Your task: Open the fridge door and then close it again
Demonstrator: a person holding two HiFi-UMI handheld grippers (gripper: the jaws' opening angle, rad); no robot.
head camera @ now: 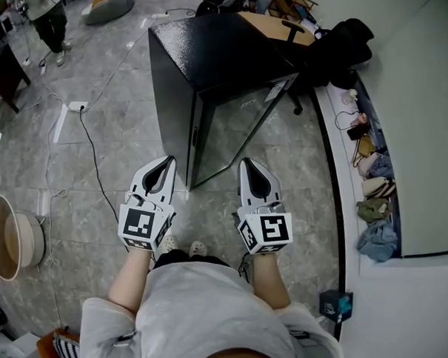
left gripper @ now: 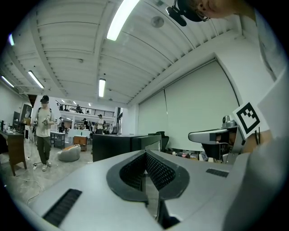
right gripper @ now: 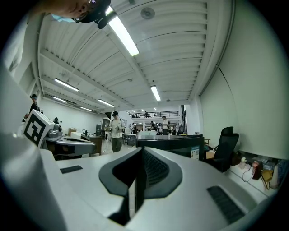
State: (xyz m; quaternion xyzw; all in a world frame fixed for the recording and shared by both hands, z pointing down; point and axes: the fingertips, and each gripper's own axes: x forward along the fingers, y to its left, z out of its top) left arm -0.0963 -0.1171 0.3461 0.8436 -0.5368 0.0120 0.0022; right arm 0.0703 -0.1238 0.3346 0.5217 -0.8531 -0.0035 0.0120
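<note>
The left tongs [head camera: 168,161] and right tongs [head camera: 247,164] are being held pressed together, empty; the fridge [head camera: 207,55] is being faced just beyond them, its seemingly shut door [head camera: 237,130] nearer the right tongs.

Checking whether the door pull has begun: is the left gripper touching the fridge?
Apart. The left gripper view shows the fridge well beyond the shut tips of the left gripper.

fridge [head camera: 207,55] ahead of fingers [head camera: 163,173]: gleaming glossy black, speckled | pads [left gripper: 159,172]: looking matt, ribbed | floor [head camera: 120,170] below: shining like polished stone
</note>
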